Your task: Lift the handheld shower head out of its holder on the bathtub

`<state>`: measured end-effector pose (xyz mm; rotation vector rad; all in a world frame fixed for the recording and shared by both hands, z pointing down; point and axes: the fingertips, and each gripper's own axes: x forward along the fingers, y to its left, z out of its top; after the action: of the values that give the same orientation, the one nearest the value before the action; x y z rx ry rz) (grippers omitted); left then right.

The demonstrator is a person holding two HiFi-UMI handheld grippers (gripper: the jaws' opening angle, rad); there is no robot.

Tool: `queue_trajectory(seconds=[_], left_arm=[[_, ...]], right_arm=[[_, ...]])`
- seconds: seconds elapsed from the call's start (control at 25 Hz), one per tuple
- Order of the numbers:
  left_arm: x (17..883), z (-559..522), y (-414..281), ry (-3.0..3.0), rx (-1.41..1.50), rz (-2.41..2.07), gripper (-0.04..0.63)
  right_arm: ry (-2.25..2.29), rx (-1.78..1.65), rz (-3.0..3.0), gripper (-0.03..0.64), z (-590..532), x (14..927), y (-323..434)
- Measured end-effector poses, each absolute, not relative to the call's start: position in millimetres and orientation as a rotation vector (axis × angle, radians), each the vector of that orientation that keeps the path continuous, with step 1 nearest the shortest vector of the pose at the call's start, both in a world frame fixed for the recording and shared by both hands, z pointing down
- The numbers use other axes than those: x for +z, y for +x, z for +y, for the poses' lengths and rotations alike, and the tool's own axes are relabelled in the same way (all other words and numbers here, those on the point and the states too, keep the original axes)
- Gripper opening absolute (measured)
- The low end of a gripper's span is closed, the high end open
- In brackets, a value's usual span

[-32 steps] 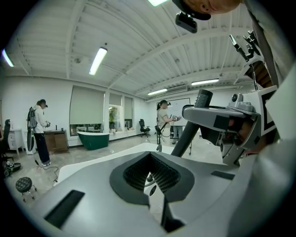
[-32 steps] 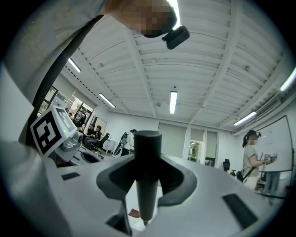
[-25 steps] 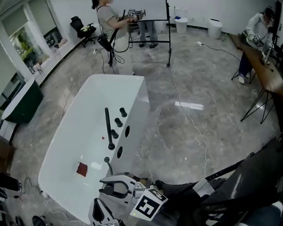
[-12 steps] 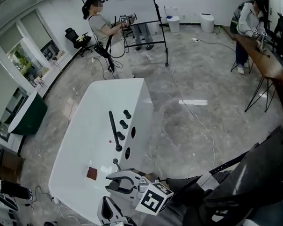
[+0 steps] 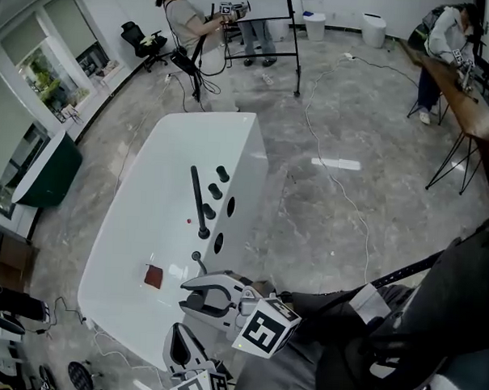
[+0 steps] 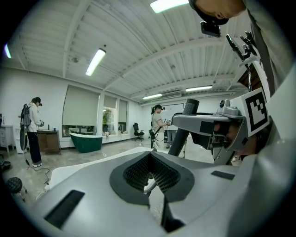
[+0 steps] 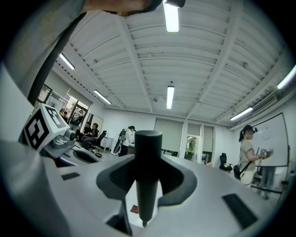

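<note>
A white bathtub [image 5: 138,218] lies in front of me. The black handheld shower head [image 5: 196,259] stands upright at the near end of the tub's right rim. My right gripper [image 5: 187,294] is shut on it. In the right gripper view its dark handle [image 7: 147,171] fills the notch between the jaws and tapers down to a thin tip. Whether its foot sits in the holder is hidden. My left gripper [image 5: 176,345] hangs shut and empty just below the right one. In the left gripper view, the shower head [image 6: 184,127] slants beside the right gripper's jaw.
A long black spout [image 5: 196,198] and black knobs [image 5: 215,191] line the tub rim beyond the shower head. A red-brown square [image 5: 153,277] lies in the tub. A dark green tub [image 5: 43,173] stands left, a cable [image 5: 341,194] crosses the floor, a person [image 5: 183,18] stands far off.
The left gripper has come up a little towards the right one, and its marker cube now shows. The right gripper and shower head have kept their place. The head view has shifted.
</note>
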<state>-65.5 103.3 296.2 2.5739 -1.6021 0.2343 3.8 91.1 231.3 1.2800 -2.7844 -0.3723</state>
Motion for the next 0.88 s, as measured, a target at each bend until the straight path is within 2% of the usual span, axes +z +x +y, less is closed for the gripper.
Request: queue_trajectory(seconds=[0.24, 0.44, 0.6, 0.88], left_arm=[[286.2, 136.1, -53.1, 2.571, 0.238, -1.624, 0.003], [246.5, 143.2, -44.4, 2.573, 0.192, -1.703, 0.003], [235.7, 100.1, -45.7, 2.666, 0.171, -1.682, 0.003], [259.8, 94.9, -70.4, 2.601, 0.147, -1.720, 0.003]], right_arm=[[1.268, -0.357, -2.794, 0.129, 123.6, 221.5, 18.1], [1.148, -0.507, -2.745, 0.129, 137.8, 205.5, 30.1], [1.342, -0.226, -2.788, 0.128, 97.5, 223.0, 33.0], [1.272, -0.282, -2.791, 0.129, 88.3, 249.4, 8.7]])
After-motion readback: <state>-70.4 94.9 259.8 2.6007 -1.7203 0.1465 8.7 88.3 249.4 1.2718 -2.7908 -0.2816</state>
